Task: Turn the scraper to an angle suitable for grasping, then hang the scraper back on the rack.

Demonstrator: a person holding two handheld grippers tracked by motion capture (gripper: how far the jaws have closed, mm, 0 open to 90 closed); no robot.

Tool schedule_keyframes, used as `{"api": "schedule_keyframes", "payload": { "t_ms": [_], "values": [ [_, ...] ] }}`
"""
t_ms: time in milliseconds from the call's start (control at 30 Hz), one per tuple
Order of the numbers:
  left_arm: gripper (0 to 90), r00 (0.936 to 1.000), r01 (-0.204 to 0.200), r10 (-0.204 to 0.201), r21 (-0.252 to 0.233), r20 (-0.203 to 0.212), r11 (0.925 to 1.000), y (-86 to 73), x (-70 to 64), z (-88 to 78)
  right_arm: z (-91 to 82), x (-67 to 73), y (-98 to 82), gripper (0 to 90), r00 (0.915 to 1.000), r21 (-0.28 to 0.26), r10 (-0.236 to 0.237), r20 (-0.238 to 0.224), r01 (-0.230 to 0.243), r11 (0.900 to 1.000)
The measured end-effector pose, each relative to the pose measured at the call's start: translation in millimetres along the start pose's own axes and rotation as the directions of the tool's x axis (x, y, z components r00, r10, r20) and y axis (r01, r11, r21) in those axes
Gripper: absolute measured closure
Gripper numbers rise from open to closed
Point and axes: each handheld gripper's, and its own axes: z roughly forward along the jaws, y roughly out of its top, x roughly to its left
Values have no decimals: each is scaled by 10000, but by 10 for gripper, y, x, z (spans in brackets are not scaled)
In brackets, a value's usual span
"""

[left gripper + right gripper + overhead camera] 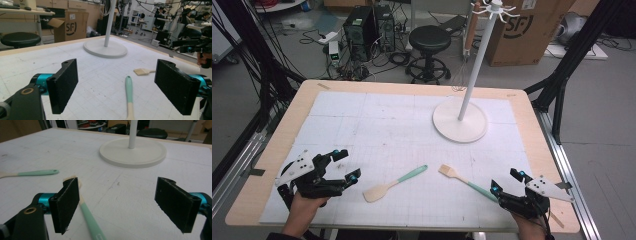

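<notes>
The white hook stand (460, 121) is at the far right of the table (282, 135), while the spatula (394, 183) and the pastry brush (467, 182) lie flat near the front edge. Between the utensils and the edge, the left gripper (347, 165) and right gripper (508, 182) both have jaws wide apart, holding nothing. The brush's green handle lies just beside the right gripper's jaw, so I think a careless move could push it aside and spoil the grasp.

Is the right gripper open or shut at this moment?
Open. The right gripper has its two black jaws standing wide apart with nothing between them; the brush lies on the table beside its left jaw.
</notes>
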Motion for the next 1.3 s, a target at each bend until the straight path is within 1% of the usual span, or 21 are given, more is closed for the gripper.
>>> {"api": "schedule_keyframes", "payload": {
  "t_ms": [100, 133, 233, 333, 367, 467, 567, 667, 700, 767, 833, 900, 1033, 1067, 1100, 1133, 1233, 1300],
  "values": [
    [206, 9995, 114, -117, 86, 303, 9999, -1, -4, 19, 5, 14, 10, 188, 10000, -69, 17, -10, -17, 10000],
    [212, 9993, 87, -92, 124, 350, 9999, 2, -10, 26, 11, 22, 14, 188, 10000, -101, 9, -50, -9, 9999],
    [208, 9992, 70, -77, 175, 397, 9998, 12, -34, 46, 29, 54, 32, 188, 9998, -42, -83, -175, 83, 10000],
    [201, 9989, 23, -37, 288, 466, 9996, 20, -62, 80, 33, 84, 60, 188, 9996, -18, -180, -199, 180, 9998],
    [200, 9989, 4, -21, 380, 469, 9993, 28, -76, 109, 32, 106, 89, 188, 9996, -78, -182, -232, 180, 9998],
    [200, 9987, -44, 22, 436, 506, 9990, 45, -84, 143, 41, 127, 118, 188, 9994, -172, -254, -221, 250, 9995],
    [201, 9985, -42, 13, 536, 544, 9986, 63, -102, 200, 68, 159, 149, 188, 9992, -140, -256, -302, 252, 9996],
    [203, 9984, -125, 89, 628, 564, 9980, 64, -129, 259, 89, 182, 162, 188, 9988, -42, -300, -391, 299, 9995],
    [204, 9979, -194, 148, 732, 635, 9971, 59, -150, 308, 89, 193, 166, 188, 9984, 14, -339, -444, 340, 9994],
    [205, 9977, -229, 177, 791, 652, 9966, 56, -158, 335, 87, 194, 167, 188, 9984, -6, -380, -423, 380, 9993],
    [221, 9976, -130, 65, 940, 693, 9955, 52, -175, 394, 65, 205, 159, 188, 9981, -11, -360, -492, 360, 9993],
    [228, 9962, -134, 41, 1061, 875, 9943, 49, -203, 455, 62, 207, 154, 188, 9979, -32, -386, -511, 385, 9993],
    [239, 9942, -181, 20, 1490, 1072, 9887, 28, -245, 609, 58, 245, 125, 188, 9974, 11, -368, -622, 370, 9993],
    [244, 9921, -169, -34, 1603, 1256, 9869, 18, -261, 651, 61, 257, 119, 188, 9972, 27, -380, -651, 382, 9993],
    [253, 9893, -243, -6, 1695, 1458, 9852, 6, -283, 690, 64, 265, 114, 188, 9969, 19, -440, -658, 442, 9990],
    [260, 9881, -366, 88, 1794, 1535, 9831, -7, -307, 730, 63, 280, 110, 188, 9967, 48, -425, -693, 430, 9991],
    [269, 9865, -542, 177, 2229, 1626, 9733, -48, -353, 852, 66, 311, 105, 188, 9955, 148, -484, -814, 498, 9986],
    [270, 9852, -557, 152, 2346, 1710, 9705, -79, -359, 921, 69, 314, 106, 188, 9955, 131, -477, -821, 490, 9987]
  ]
}}
